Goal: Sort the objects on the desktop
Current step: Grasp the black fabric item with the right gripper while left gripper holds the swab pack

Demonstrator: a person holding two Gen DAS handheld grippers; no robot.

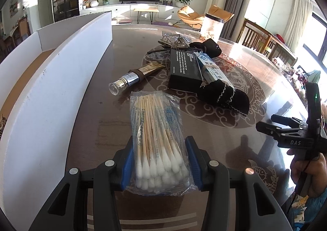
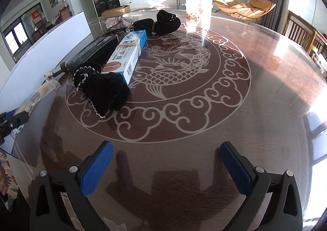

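My left gripper is clamped on the cotton-tipped end of a clear packet of cotton swabs, which juts forward over the table beside the white box wall, while my right gripper hangs wide open and empty over bare tabletop. Just past the packet lie a silver-capped cosmetic tube and a lace-trimmed black sock, touching a black box with a blue-and-white carton leaning on it. Farther off sit another black bundle, a glittery bow and a clear jar.
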